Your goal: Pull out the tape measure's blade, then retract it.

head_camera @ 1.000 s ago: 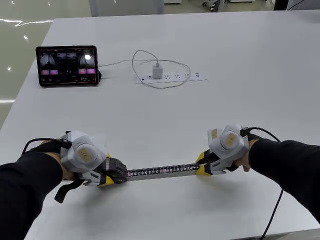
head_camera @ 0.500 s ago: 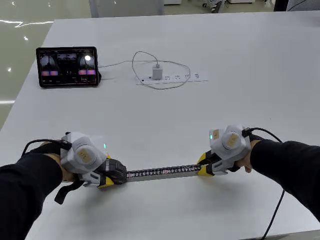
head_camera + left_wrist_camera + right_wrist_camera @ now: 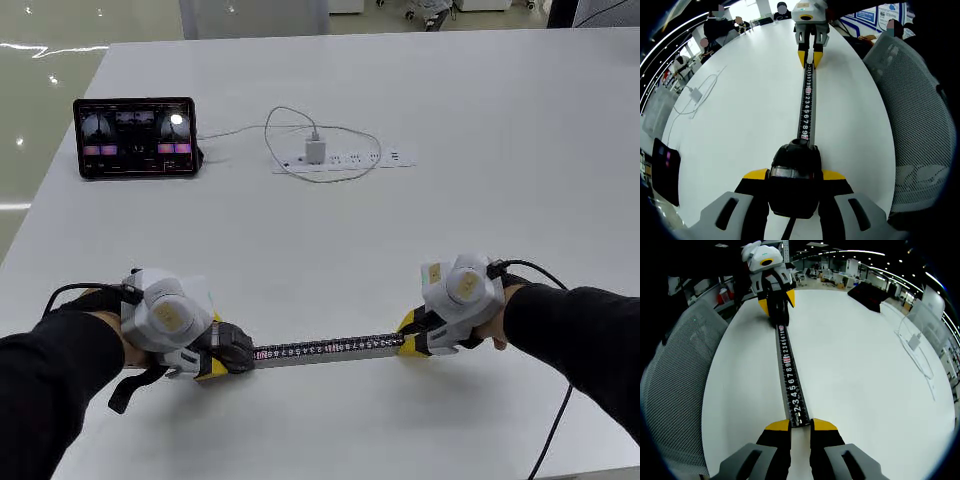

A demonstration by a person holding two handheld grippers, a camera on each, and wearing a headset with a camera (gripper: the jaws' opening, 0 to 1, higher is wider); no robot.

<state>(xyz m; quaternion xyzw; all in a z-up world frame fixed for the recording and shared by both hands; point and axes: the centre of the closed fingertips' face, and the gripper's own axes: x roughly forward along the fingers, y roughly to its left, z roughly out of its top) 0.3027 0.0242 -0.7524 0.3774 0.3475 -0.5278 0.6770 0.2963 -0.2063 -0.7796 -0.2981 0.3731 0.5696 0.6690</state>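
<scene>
Numerals 2–9 on blade [image 3: 791, 390]

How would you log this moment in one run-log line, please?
left gripper: shut on black tape measure case | right gripper: shut on numbered metal blade tip | blade: extended over white table

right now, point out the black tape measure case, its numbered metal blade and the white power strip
black tape measure case [image 3: 795, 172], left gripper view, top of housing
numbered metal blade [image 3: 789, 375], right gripper view, middle of its scale
white power strip [image 3: 372, 156], head view, bare socket face
</scene>
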